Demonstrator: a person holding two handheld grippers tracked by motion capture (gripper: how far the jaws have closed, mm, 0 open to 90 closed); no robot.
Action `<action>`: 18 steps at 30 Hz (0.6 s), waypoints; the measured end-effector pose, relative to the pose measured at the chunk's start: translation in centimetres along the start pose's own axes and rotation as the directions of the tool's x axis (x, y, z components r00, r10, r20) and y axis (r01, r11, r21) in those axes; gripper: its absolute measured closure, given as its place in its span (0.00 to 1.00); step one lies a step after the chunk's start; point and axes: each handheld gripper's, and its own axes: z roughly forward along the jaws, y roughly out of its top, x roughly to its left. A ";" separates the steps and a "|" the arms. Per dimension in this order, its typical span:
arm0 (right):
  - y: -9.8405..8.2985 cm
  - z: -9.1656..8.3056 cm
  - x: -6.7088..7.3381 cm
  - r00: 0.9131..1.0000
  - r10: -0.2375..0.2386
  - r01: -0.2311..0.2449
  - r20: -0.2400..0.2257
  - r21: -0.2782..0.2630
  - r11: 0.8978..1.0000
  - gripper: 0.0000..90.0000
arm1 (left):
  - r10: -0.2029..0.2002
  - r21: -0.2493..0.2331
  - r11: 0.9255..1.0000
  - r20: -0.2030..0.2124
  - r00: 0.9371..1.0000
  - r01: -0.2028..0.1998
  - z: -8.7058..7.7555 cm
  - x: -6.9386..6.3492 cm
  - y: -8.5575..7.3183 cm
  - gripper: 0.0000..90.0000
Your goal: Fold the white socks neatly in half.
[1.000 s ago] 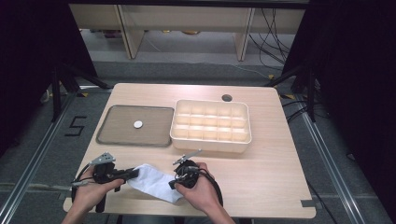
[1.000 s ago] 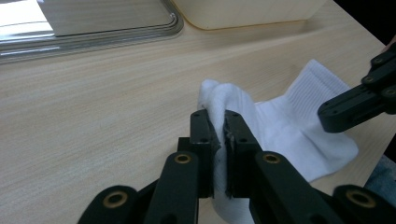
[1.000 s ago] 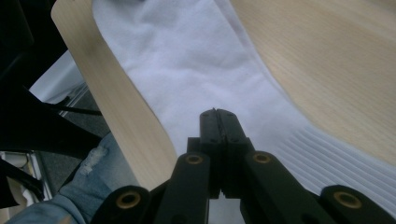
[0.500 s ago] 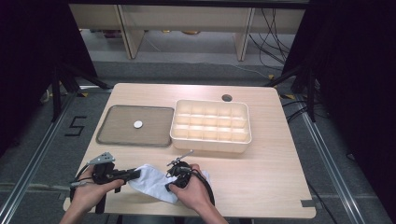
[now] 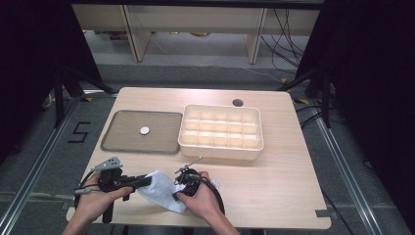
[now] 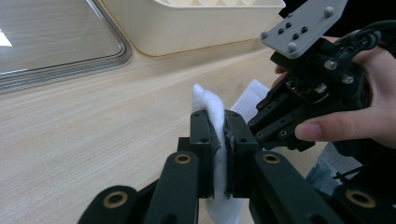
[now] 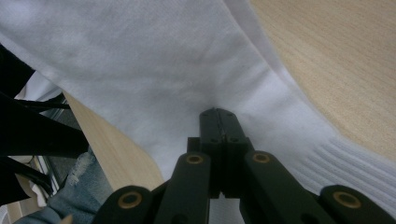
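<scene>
Since the earlier frame, right gripper [image 5: 182,182] shifted left over the white sock [image 5: 159,190] at the desk's [image 5: 274,186] near edge. Left gripper [image 6: 219,128] jaws clamped tight on the sock's bunched fabric; right jaws pressed together, pinching the sock too.

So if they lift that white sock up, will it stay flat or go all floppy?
Probably floppy: the white sock already bunches and folds between the left gripper and right gripper, both shut on it. It looks like soft knit, so it should be light and sag between them. It seems unlikely to slip, since the fabric squashes in the jaws.
</scene>
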 end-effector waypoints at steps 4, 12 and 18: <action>0.0 0.1 0.0 1.000 -0.014 0.014 -0.003 -0.005 1.000 1.00 | 0.005 0.007 1.000 0.005 1.000 -0.005 0.0 -0.2 0.2 0.93; 0.1 0.2 0.2 1.000 0.008 -0.008 -0.005 0.004 1.000 1.00 | 0.009 0.000 1.000 0.021 1.000 -0.009 0.1 -0.6 0.6 0.93; 0.2 0.3 0.2 1.000 0.003 -0.004 -0.012 -0.004 1.000 1.00 | 0.020 -0.007 1.000 0.027 0.999 -0.019 0.2 -0.9 0.8 0.93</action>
